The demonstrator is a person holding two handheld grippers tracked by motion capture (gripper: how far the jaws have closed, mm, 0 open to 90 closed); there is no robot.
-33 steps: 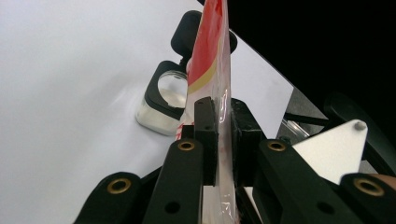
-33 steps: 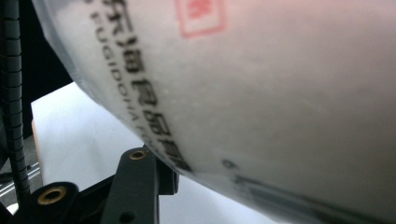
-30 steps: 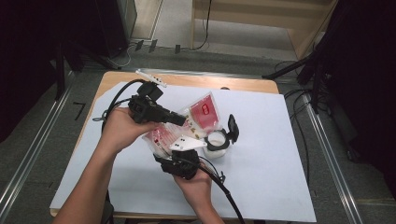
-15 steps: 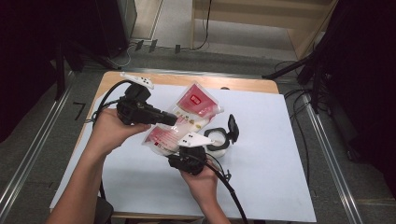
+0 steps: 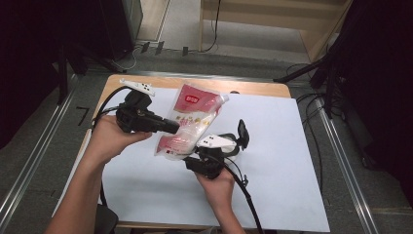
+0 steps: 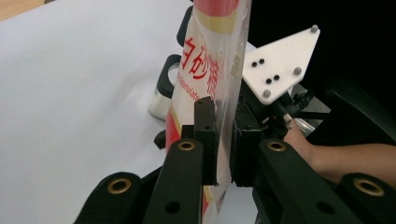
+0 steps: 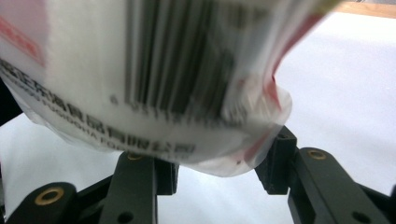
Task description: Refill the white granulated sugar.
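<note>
Pouch (image 5: 187, 123), red Chinese lettering and a barcode, pinched by left tongs (image 6: 223, 135); right tongs (image 7: 215, 175) spread beneath.

Glass jar (image 5: 229, 145) (lid open) crowds the right tongs (image 5: 195, 158); paper sheet (image 5: 292, 161) beyond lies open.

Left gripper (image 5: 170, 127) jaws clamped; right gripper (image 5: 195, 158) jaws apparently spread, view blurred.

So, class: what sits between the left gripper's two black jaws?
In the left gripper view, the red-and-white plastic pouch is pinched between the left gripper jaws.
</note>
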